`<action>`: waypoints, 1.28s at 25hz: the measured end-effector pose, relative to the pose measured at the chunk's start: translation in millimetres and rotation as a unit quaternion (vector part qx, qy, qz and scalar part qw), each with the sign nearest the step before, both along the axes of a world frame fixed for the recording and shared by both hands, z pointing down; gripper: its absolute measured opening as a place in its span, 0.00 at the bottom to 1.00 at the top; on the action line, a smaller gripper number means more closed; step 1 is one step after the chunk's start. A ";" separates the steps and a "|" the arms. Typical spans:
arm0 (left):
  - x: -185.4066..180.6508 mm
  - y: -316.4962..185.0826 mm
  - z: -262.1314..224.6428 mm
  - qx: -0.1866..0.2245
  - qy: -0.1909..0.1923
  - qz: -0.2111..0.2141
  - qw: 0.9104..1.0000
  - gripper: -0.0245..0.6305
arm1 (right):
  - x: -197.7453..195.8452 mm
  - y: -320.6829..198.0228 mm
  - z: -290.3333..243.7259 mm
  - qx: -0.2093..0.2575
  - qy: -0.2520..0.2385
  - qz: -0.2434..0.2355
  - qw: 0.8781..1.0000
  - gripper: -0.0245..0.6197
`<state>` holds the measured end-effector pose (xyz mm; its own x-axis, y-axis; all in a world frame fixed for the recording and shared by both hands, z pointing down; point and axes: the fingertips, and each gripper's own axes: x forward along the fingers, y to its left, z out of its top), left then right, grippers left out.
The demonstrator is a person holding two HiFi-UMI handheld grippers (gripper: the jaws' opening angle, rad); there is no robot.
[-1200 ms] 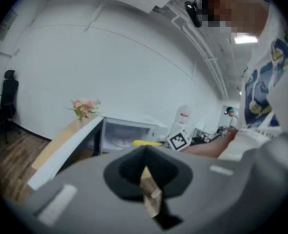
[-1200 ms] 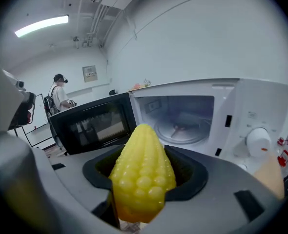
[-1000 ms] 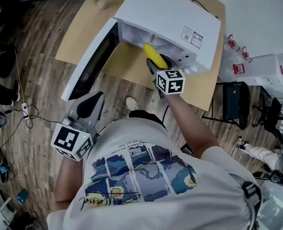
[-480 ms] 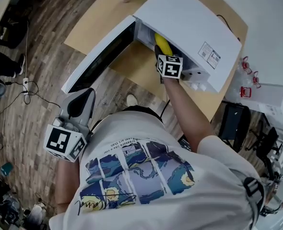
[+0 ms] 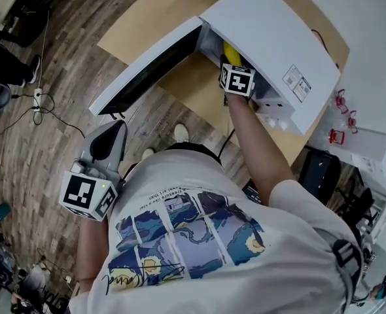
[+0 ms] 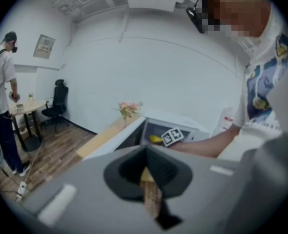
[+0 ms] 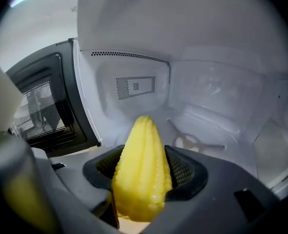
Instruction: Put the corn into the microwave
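Likely stiff, light and slick, the corn [image 7: 140, 150] is clamped near its thick end by the fingers of the right gripper [image 7: 143, 168]; those of the left gripper [image 6: 147, 155] are pressed together, empty.

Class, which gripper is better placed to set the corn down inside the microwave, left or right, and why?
Right. The right gripper is shut on the corn, tip inside the open microwave; the left gripper is shut, empty, well away.

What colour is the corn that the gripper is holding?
Yellow: the bumpy yellow corn cob shows best in the right gripper view.
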<state>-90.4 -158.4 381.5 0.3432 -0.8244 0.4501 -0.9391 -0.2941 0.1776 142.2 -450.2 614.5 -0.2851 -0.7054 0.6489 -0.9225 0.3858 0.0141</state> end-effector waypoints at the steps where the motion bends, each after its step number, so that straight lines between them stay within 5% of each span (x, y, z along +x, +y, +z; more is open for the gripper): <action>1: -0.2 1.3 1.0 -0.002 0.000 -0.001 1.000 0.05 | -0.5 -1.5 1.0 -0.007 -0.002 0.003 1.000 0.43; 21: -20.0 25.0 3.9 -0.004 0.012 0.013 1.000 0.05 | 9.6 12.3 -10.3 -0.011 -0.019 0.013 1.000 0.45; 32: -23.2 38.7 6.5 0.009 0.032 0.082 0.996 0.05 | 30.6 91.8 -43.1 0.014 -0.033 0.047 0.998 0.45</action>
<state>-113.6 -119.7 387.9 0.5024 -0.7620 0.4085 -0.8646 -0.4468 0.2298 172.8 -358.4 571.4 -0.2582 -0.7492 0.6099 -0.9541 0.2970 -0.0391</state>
